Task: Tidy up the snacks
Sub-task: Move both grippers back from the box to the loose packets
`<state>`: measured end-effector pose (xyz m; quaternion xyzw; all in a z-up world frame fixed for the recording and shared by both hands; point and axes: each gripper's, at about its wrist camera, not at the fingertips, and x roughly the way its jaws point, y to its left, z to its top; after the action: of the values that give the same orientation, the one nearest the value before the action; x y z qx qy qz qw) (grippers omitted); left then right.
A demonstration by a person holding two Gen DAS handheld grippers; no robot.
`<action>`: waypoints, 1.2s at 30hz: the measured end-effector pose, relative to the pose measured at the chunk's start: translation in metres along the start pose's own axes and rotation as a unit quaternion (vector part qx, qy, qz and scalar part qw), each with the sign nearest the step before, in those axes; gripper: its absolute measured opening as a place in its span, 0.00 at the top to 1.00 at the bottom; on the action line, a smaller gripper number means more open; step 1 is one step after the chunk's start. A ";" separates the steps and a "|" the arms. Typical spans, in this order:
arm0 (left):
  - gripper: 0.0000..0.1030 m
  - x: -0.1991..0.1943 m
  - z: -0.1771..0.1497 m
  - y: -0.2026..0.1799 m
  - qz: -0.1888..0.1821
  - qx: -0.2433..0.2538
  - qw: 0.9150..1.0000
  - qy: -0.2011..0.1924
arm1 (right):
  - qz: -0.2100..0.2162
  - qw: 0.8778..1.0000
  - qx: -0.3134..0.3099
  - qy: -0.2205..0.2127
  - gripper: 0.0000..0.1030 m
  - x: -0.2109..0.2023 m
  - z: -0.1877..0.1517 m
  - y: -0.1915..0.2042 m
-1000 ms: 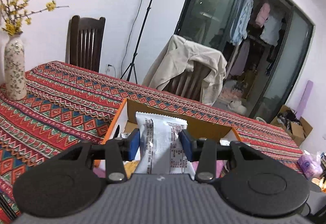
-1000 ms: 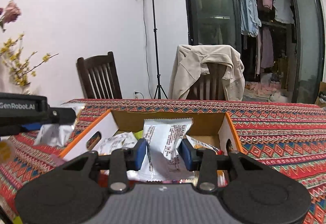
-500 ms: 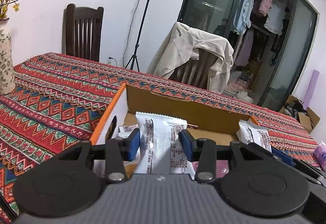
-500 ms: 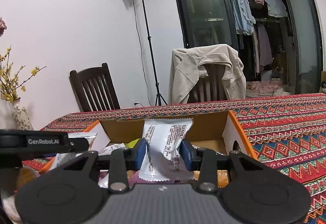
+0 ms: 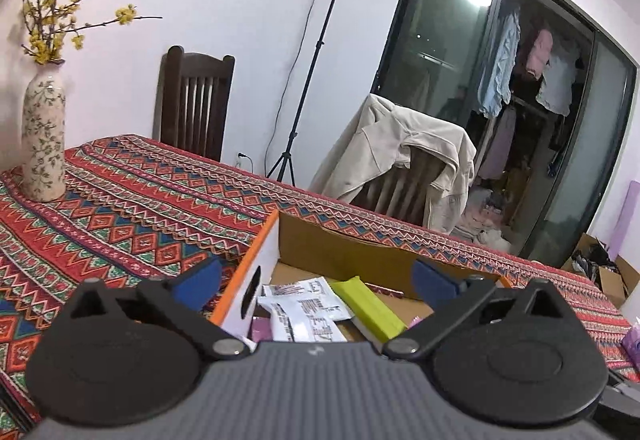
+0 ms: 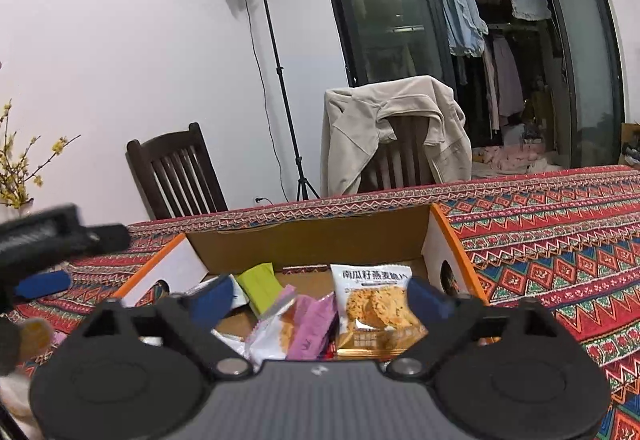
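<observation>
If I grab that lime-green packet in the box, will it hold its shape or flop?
The lime-green packet looks flat-sided and boxy, so probably fairly stiff. It lies propped aslant on other wrappers, so it may slide. Likely light.

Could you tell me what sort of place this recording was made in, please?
Most likely a home dining room: a table under a patterned tablecloth, wooden dining chairs, a jacket draped over one, and laundry hanging behind glass doors.

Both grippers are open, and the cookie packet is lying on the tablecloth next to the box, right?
Not quite. Both grippers, left and right, are open, but the cookie packet lies inside the cardboard box, not on the tablecloth. The right wrist view shows it.
</observation>
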<state>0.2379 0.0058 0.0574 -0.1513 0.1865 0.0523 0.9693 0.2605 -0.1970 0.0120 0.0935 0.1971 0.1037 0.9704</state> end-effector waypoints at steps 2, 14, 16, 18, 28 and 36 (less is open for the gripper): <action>0.00 -0.003 0.003 0.003 -0.005 -0.010 1.000 0.008 | 0.001 1.000 0.004 0.001 0.00 -0.001 0.000 -0.001; 0.00 -0.045 0.019 0.017 -0.018 -0.024 0.999 0.013 | 0.017 0.999 -0.018 0.035 0.00 -0.029 0.010 0.017; 0.00 -0.057 0.019 0.022 -0.015 -0.012 1.000 0.007 | 0.022 0.999 -0.023 0.043 0.00 -0.034 0.009 0.022; 0.00 -0.070 0.016 0.030 -0.004 -0.003 1.000 0.003 | 0.030 0.998 -0.023 0.051 0.00 -0.041 0.006 0.027; 0.00 -0.119 -0.014 0.089 0.040 0.008 0.999 0.019 | 0.073 0.991 -0.057 0.096 0.00 -0.069 -0.030 0.066; 0.00 -0.154 -0.044 0.118 0.072 0.019 0.996 0.046 | 0.115 0.981 -0.076 0.135 0.00 -0.078 -0.064 0.096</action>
<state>0.0611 0.0967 0.0442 -0.1211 0.2421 0.1110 0.9563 0.1483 -0.1144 0.0041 0.0268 0.3058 0.2406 0.9208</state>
